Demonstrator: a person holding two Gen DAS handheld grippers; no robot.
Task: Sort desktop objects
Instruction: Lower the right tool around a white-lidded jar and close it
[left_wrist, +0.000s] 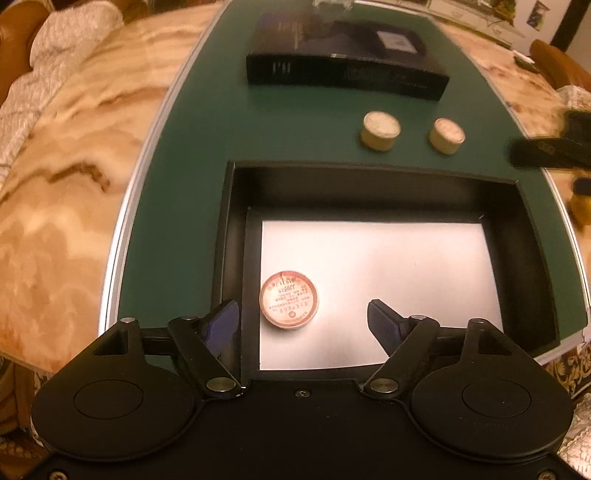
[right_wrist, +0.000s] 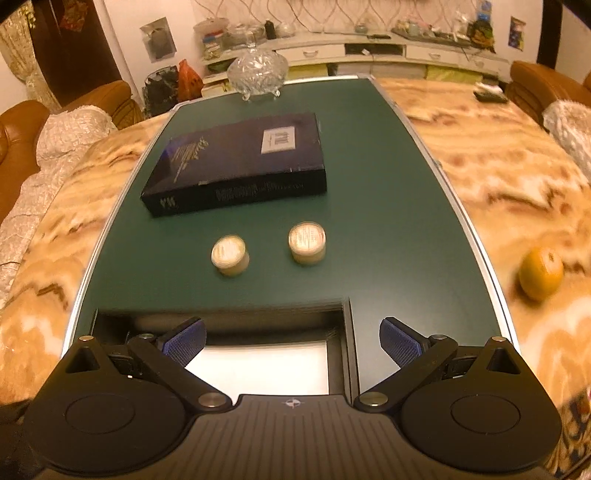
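A black open box (left_wrist: 236, 236) with a white sheet on its floor sits on the green mat (left_wrist: 192, 147). One round red-labelled tin (left_wrist: 289, 300) lies inside it at the left. My left gripper (left_wrist: 303, 325) is open and empty just above the box, with the tin between its fingers' line. Two cream round tins (left_wrist: 381, 130) (left_wrist: 446, 136) stand on the mat beyond the box; the right wrist view shows them too (right_wrist: 229, 255) (right_wrist: 307, 243). My right gripper (right_wrist: 291, 341) is open and empty over the box's far edge (right_wrist: 221, 318).
A dark book (right_wrist: 236, 162) lies on the mat behind the tins. A glass bowl (right_wrist: 258, 70) stands at the mat's far end. An orange (right_wrist: 541, 273) lies on the patterned blanket to the right. The other gripper shows blurred at the right edge (left_wrist: 550, 151).
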